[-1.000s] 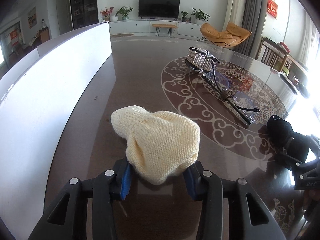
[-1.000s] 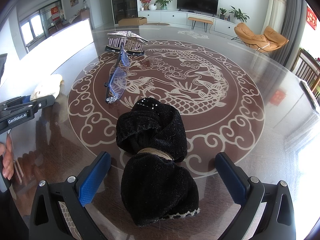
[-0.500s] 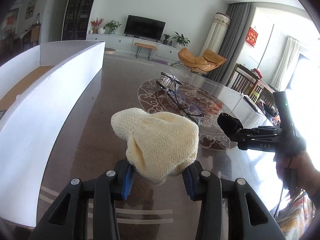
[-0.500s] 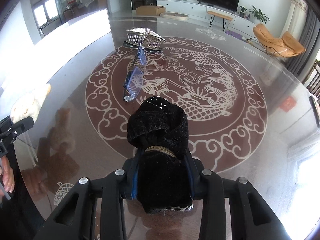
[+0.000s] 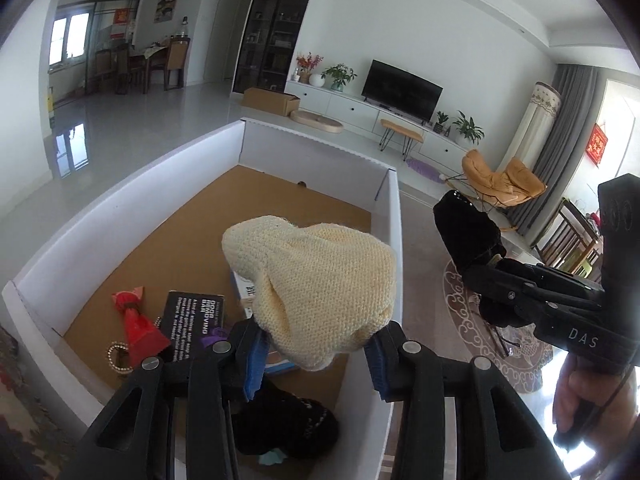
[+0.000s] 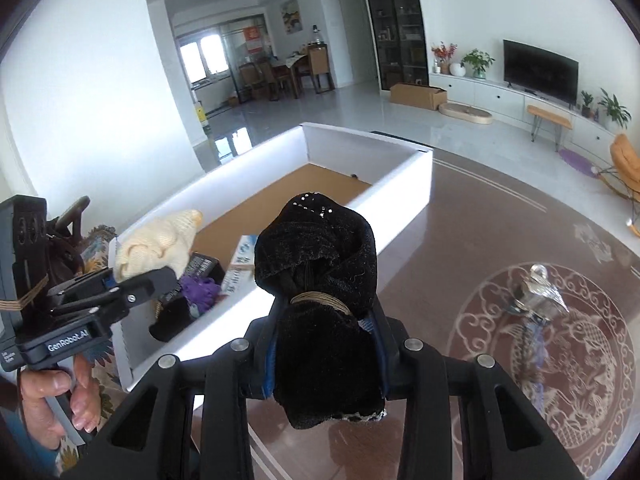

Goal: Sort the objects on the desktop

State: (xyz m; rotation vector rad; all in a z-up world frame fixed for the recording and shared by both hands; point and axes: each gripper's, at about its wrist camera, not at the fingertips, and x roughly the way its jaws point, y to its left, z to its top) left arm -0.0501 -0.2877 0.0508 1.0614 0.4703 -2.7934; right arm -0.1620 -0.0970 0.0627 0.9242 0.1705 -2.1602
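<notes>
My left gripper (image 5: 314, 354) pinches the cream knit (image 5: 316, 276) over the box (image 5: 120, 196); my right gripper (image 6: 326, 354) clamps the black bundle (image 6: 320, 280) beside it. Glasses (image 6: 532, 340) remain far right.

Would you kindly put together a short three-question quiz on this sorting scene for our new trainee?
1. True or false: the left gripper holds the cream knitted bundle above the inside of the white box.
2. Which item does the right gripper hold? A) the red tassel B) the black velvet bundle C) the glasses
3. Fill in: the silver hair comb and the glasses lie on the ____, outside the box.

Key:
1. True.
2. B, the black velvet bundle; the red tassel already lies in the box.
3. Table.
</notes>
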